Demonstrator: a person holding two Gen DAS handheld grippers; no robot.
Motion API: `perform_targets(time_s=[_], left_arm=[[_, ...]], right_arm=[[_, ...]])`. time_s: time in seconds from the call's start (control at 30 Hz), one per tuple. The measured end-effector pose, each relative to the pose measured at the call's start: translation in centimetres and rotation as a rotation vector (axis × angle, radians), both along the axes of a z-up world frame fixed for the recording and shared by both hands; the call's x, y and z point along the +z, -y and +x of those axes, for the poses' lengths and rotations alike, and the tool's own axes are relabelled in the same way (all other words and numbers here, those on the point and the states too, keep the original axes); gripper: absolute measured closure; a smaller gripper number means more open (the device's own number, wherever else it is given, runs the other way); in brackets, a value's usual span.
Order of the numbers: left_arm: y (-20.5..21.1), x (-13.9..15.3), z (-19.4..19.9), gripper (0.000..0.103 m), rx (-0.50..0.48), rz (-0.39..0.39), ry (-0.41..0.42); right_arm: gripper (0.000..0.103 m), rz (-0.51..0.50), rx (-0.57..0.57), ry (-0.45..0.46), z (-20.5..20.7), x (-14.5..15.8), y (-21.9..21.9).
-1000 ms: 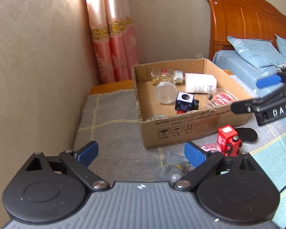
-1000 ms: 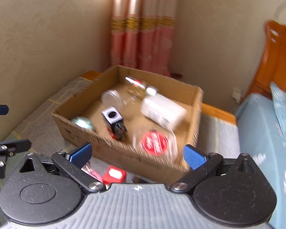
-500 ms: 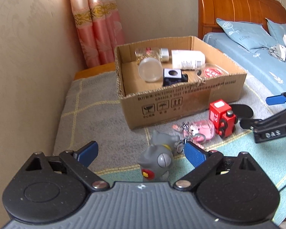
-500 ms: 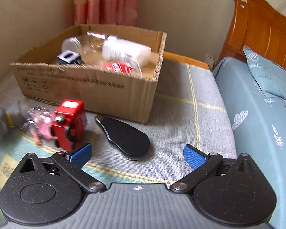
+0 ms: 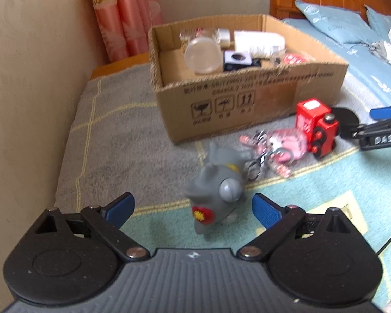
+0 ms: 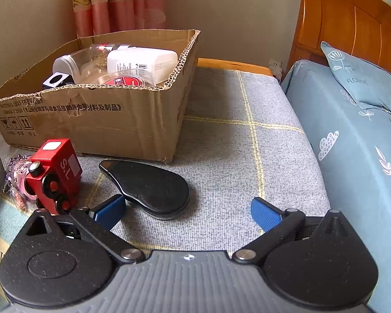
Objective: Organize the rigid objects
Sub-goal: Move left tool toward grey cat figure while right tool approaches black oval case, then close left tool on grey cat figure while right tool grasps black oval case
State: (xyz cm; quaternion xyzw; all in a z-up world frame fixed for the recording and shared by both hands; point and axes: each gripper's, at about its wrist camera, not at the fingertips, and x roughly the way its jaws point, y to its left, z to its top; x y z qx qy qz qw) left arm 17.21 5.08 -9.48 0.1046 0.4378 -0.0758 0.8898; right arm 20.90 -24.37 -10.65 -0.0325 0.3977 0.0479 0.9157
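A grey toy figure (image 5: pixel 216 187) lies on the blanket just ahead of my left gripper (image 5: pixel 193 208), which is open with the toy between its blue fingertips, not touched. Beyond it lie a pink keychain (image 5: pixel 281 140) and a red toy train (image 5: pixel 316 127). In the right wrist view my right gripper (image 6: pixel 187 208) is open and low over a flat black oval object (image 6: pixel 148 185), whose near end sits between the fingers. The red toy train (image 6: pixel 54 174) stands to its left. The cardboard box (image 6: pixel 96 120) holds jars, a white bottle and a black cube.
The box (image 5: pixel 247 104) sits on a grey checked blanket (image 6: pixel 234 143). A beige wall (image 5: pixel 34 91) runs along the left, pink curtains (image 5: pixel 125 13) hang behind. A bed with blue sheet (image 6: pixel 352 143), pillow and wooden headboard (image 6: pixel 352 20) lies to the right. The right gripper (image 5: pixel 383 130) shows in the left view.
Both grippers have sunk and tipped downward. The grey toy now lies between the left fingers and the black oval object has come close under the right fingers. Both stay open.
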Motion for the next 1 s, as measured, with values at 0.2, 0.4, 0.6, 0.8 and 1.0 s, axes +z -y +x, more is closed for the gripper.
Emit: perform_targets(time_s=[0.2, 0.4, 0.6, 0.8, 1.0], left_arm=[[-2.4, -0.6, 0.1, 0.006, 0.077, -0.002, -0.014], [-5.3, -0.6, 0.2, 0.001, 0.185, -0.062, -0.012], [-4.9, -0.5, 0.2, 0.002, 0.231, -0.032, -0.014], [-3.4, 0.6, -0.2, 0.002, 0.136, -0.191, -0.063], [-3.1, -1.0, 2.2, 0.003, 0.182, -0.295, -0.15]], right_arm=[[0.0, 0.001, -0.002, 0.003, 0.1, 0.1, -0.1], [0.0, 0.004, -0.012, 0.022, -0.2, -0.1, -0.1], [0.0, 0.004, -0.008, 0.027, -0.4, -0.1, 0.0], [0.0, 0.005, 0.002, 0.036, -0.7, -0.2, 0.1], [0.0, 0.007, 0.013, 0.04, -1.0, -0.2, 0.2]])
